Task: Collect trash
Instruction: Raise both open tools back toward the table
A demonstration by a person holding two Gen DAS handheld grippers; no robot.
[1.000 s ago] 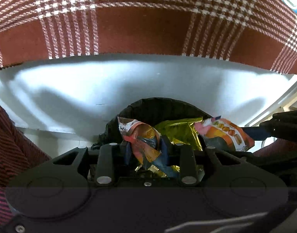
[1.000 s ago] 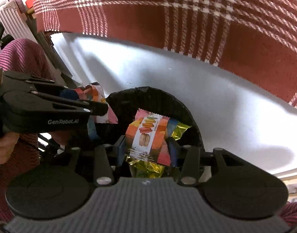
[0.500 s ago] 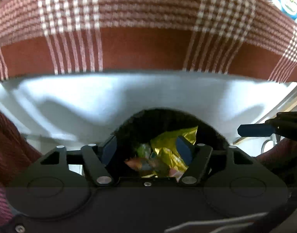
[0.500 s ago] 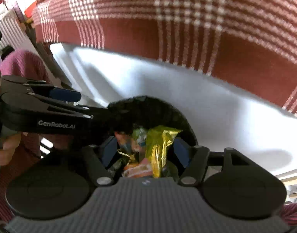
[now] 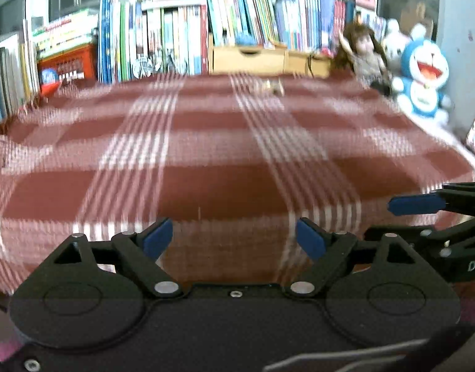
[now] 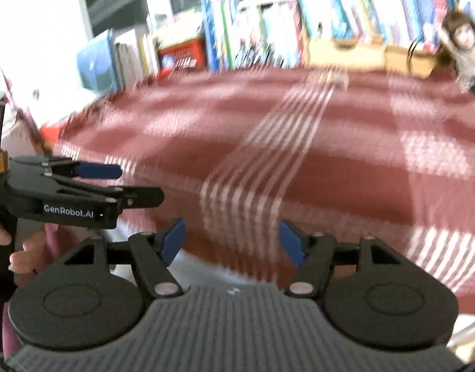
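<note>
Left gripper [image 5: 234, 237]: jaws have just been opening, now released, nothing between the blue pads. Right gripper [image 6: 232, 241]: jaws likewise just been opening, spread wide and empty. Both hang side by side over the near edge of the red-and-white plaid-covered surface [image 5: 225, 155], views motion-blurred. Trash wrappers appear in neither view. Far edge: row of upright books [image 5: 181, 40], blue cartoon-cat plush toy [image 5: 423, 80].
</note>
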